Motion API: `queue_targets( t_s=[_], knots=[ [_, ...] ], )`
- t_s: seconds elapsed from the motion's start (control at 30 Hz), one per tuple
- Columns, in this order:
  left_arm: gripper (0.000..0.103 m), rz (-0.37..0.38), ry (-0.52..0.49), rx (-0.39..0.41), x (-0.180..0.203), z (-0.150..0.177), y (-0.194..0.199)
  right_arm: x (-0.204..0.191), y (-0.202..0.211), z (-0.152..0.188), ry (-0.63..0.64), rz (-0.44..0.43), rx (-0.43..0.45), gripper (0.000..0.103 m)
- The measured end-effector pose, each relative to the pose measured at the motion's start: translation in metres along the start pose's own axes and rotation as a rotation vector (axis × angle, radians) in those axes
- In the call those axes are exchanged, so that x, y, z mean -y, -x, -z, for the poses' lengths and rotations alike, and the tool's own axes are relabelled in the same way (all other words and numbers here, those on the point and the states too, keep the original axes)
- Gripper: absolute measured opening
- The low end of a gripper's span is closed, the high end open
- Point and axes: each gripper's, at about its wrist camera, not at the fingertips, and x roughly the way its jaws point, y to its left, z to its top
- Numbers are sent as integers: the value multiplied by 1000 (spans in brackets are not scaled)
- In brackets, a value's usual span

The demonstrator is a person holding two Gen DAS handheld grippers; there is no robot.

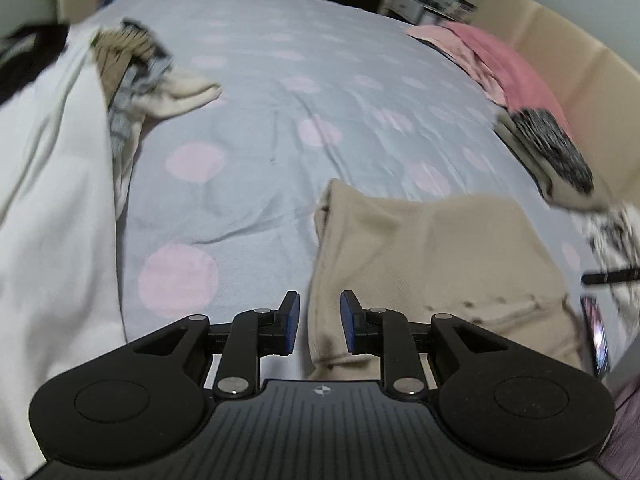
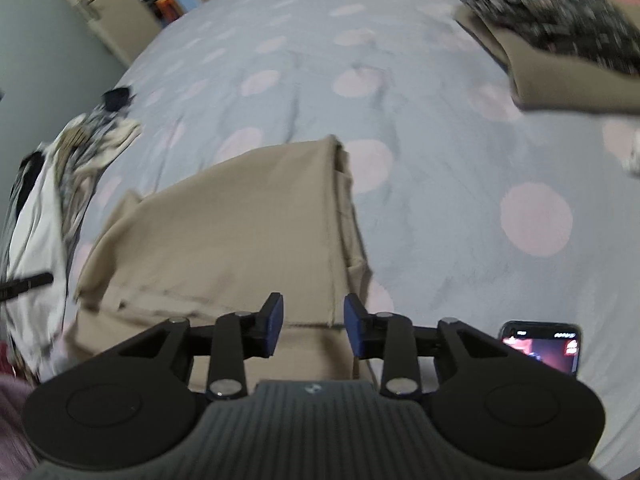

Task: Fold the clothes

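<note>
A beige garment (image 1: 432,256) (image 2: 240,216) lies folded flat on the bed, close in front of both grippers. My left gripper (image 1: 320,320) hovers over its left edge, jaws apart, with the cloth's edge showing in the gap but no pad pressing on it. My right gripper (image 2: 314,324) is over the garment's right seam near a corner. Its blue pads (image 2: 276,320) stand apart and free of the cloth. Neither gripper holds anything.
The grey-blue bedsheet with pink dots (image 1: 260,120) (image 2: 440,160) covers the bed. A heap of white and striped clothes (image 1: 60,184) (image 2: 80,148) lies at the left. Pink clothes (image 1: 500,56) and a folded speckled garment (image 1: 552,148) (image 2: 560,12) lie at the right. A lit phone (image 2: 548,348) rests near the right gripper.
</note>
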Motion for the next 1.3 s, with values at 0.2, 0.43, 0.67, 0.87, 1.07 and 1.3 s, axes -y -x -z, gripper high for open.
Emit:
queue_targets(
  t_s=[0.2,0.43,0.67,0.87,1.07,1.3],
  knots=[
    [23,30,122,-67,-13,-11,-29,5,-23,-10,-32,24,-36,38],
    [23,65,120,-149,-8,-6,-49,8,-37,-8,-45,23,-78,35],
    [3,94,116,-100,-4,-11,-33,-1,-29,-9,16,25,-53,6],
    [2,196,186,18,-9,-32,16,5,9,-23,-72,-7,60,4],
    [2,273,245,47,-13,-41,56,15,65,-35,-159,-52,137,4],
    [2,261,139,-96,2,-19,76,-9,100,-24,43,57,40,4]
  ],
)
